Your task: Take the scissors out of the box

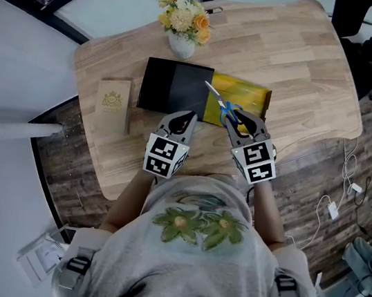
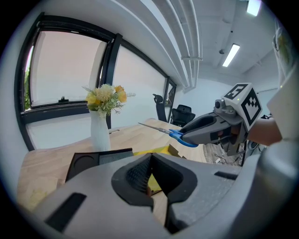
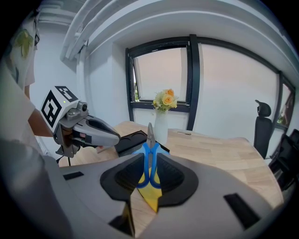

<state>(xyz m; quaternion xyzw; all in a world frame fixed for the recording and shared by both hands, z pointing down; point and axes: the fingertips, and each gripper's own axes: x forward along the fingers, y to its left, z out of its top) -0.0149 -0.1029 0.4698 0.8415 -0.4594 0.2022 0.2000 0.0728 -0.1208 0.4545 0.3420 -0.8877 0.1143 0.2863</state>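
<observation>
Now the right tool [image 1: 241,120] is clamped on the blue handles of the scissors [image 1: 222,104], held just above the yellow box [image 1: 254,95]. The left tool [image 1: 186,118] hovers beside it, jaws together and empty.

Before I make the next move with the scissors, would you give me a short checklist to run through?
1. Grip: the right tool is shut on the blue handles of the scissors. Ok.
2. Clearance: the left gripper view shows the scissors lifted above the yellow box, not touching it. Ok.
3. Blades: they lie together and point away from the person. Ok.
4. Left tool: nothing is between its jaws, and it is apart from the blades. Ok.
5. Set-down spot: there is bare wood on the table to the right of the box. Ok.
6. How firmly the handles are held: cannot tell.
</observation>
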